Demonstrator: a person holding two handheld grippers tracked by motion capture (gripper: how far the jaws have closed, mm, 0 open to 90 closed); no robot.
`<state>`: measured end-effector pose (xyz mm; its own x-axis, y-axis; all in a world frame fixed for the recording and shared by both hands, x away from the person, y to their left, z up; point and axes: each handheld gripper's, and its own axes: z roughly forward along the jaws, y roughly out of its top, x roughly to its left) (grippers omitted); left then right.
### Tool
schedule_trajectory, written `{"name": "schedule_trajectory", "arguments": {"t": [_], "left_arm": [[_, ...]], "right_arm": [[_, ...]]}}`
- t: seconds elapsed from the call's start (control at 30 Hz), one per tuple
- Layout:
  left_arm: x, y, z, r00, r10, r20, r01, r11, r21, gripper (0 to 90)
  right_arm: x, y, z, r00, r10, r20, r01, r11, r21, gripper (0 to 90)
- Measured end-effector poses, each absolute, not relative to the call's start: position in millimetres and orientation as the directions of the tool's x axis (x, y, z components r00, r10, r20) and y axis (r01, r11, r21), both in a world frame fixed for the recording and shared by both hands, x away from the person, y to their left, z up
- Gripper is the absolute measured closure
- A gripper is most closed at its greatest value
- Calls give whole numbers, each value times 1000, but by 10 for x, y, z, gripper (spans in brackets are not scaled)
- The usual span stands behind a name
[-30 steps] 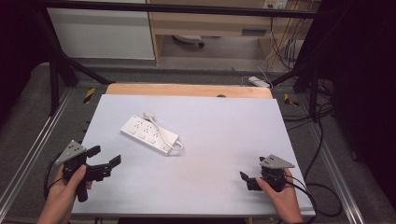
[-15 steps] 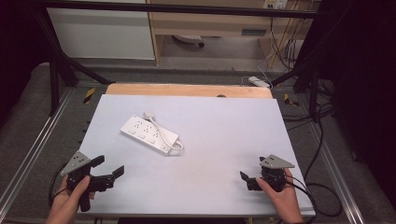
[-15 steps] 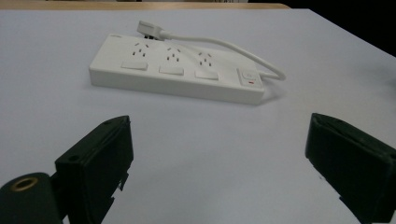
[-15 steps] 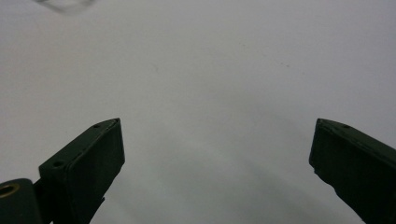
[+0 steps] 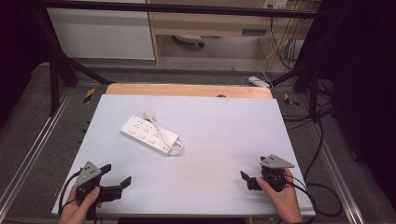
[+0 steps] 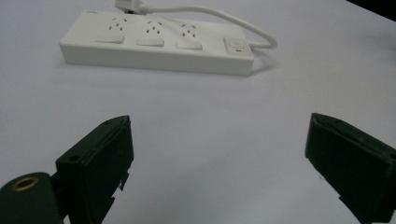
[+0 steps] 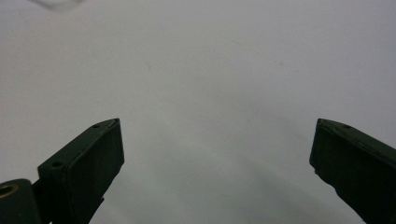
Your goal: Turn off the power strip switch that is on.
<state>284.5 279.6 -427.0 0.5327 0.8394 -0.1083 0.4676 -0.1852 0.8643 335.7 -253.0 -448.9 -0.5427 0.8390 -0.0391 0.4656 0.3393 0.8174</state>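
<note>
Power strip (image 5: 149,135) — lying left of tabletop (image 5: 224,121) centre, long axis running far-left to near-right | left hand-held gripper (image 5: 114,180) (jaws apart) sitting nearer, strip lying ahead of it | right hand-held gripper (image 5: 247,179) — gaping, idling at near-right corner.

The left gripper (image 5: 114,178) sits at about seven o'clock in the high view, jaws spread wide and pointing toward two o'clock, held by the left hand (image 5: 80,208). The right gripper (image 5: 247,179) sits at five o'clock, jaws apart, gripped by the right hand (image 5: 281,199).
</note>
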Motion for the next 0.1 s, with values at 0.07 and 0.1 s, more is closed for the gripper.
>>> {"name": "schedule_trajectory", "arguments": {"t": [0.07, 0.1], "left_arm": [[2841, 2753, -4305, 541, 834, -104, 477, -203, 855, 77], [2842, 2737, -4310, 542, 835, -96, 476, -211, 854, 77]], "right_arm": [[3362, -2529, -4494, -532, 846, -39, 476, 337, 812, 36], [3371, -2532, -4501, -527, 849, -47, 479, 342, 808, 36]]}}
